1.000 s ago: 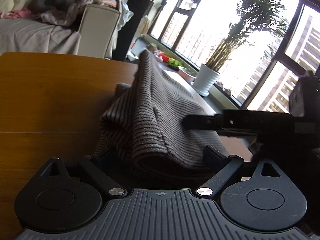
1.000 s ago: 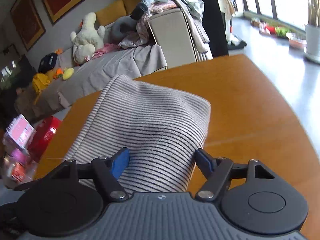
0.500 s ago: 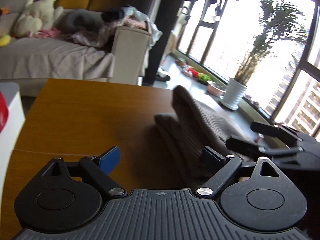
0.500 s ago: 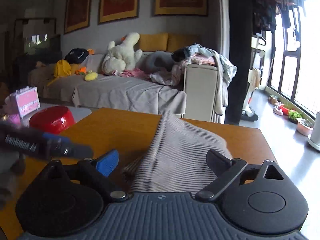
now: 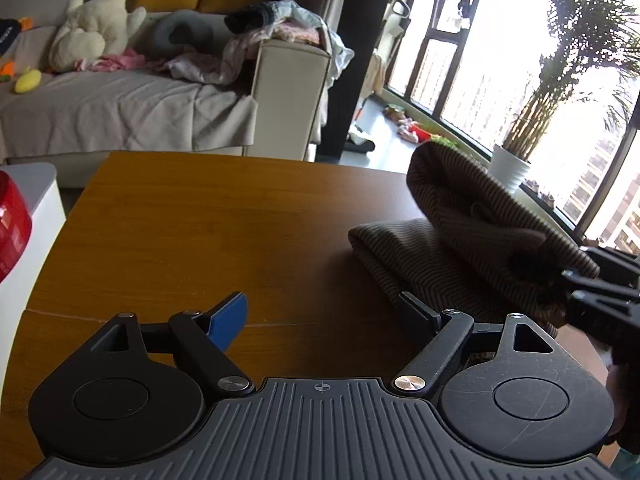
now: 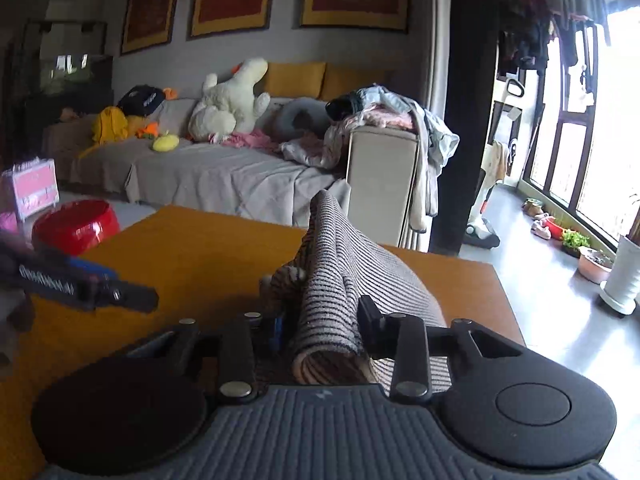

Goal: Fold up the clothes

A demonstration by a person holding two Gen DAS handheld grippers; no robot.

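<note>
The left gripper point(image 5: 322, 312) is spread wide over the bare wooden table point(image 5: 192, 232). The right gripper point(image 6: 320, 326) pinches the striped garment point(image 6: 340, 280), lifted at the table's right side. Behind stand a grey sofa point(image 6: 224, 172) and big windows point(image 5: 500, 60).

Under my claws the wooden surface point(image 5: 208, 232) carries one thing: the striped garment point(image 5: 452, 264), bunched near its right edge, lower folds resting flat on the wood.
</note>
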